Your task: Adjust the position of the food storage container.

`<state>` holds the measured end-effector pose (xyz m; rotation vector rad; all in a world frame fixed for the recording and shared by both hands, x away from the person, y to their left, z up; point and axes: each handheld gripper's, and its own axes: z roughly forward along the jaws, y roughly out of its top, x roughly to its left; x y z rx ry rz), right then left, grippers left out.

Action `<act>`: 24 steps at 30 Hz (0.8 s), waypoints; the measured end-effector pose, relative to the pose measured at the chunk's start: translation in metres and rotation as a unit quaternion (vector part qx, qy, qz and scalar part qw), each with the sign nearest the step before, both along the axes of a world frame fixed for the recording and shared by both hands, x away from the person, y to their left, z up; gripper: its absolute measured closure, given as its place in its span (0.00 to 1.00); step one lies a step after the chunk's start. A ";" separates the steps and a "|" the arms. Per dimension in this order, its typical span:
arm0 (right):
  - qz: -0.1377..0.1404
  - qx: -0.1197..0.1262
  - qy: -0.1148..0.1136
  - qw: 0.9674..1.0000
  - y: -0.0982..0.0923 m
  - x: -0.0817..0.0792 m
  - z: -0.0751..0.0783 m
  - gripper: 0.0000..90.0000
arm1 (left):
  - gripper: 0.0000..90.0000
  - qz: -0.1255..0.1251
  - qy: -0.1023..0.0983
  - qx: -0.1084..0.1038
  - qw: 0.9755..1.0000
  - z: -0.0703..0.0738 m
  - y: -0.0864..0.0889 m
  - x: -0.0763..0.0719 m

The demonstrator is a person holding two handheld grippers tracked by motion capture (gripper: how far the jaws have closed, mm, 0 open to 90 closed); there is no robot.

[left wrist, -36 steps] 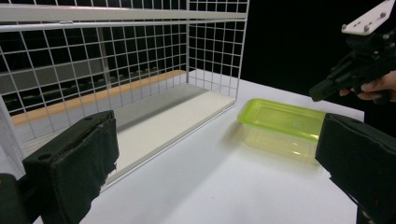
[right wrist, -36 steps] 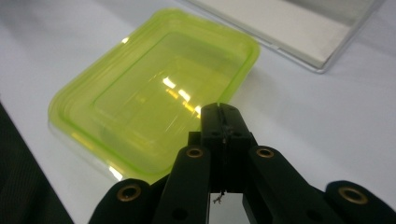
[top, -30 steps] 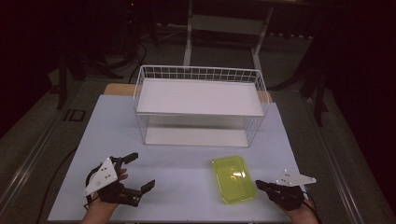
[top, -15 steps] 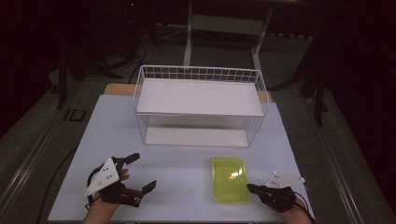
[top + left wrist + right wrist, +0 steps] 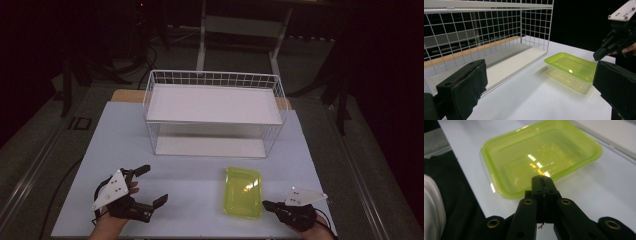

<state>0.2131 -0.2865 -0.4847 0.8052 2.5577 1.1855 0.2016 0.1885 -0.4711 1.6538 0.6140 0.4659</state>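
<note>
Green container (image 5: 243,192) on surface (image 5: 190,175), near right, before wire rack (image 5: 212,112). Your right hand-held gripper (image 5: 265,204) pressed together at its rim; left (image 5: 152,186) spread, idle. Step: approach. Next: open jaws, pinch rim.

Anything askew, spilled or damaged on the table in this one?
Nothing stands out. The green container sits flat and empty on the table, slightly turned against the front edge, in front of the upright wire basket. The left gripper is open, the right gripper shut beside the container's near corner.
</note>
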 end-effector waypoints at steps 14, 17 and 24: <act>0.038 -0.011 0.006 0.999 0.026 0.003 -0.008 1.00 | 0.00 -0.003 -0.002 0.004 1.000 0.000 -0.002 -0.001; 0.048 -0.010 0.005 0.999 0.035 0.005 -0.008 1.00 | 0.00 -0.004 -0.002 0.004 1.000 0.000 -0.002 -0.002; 0.066 -0.010 -0.008 0.998 0.057 0.014 -0.003 1.00 | 0.00 -0.004 -0.003 0.004 1.000 0.000 -0.002 -0.002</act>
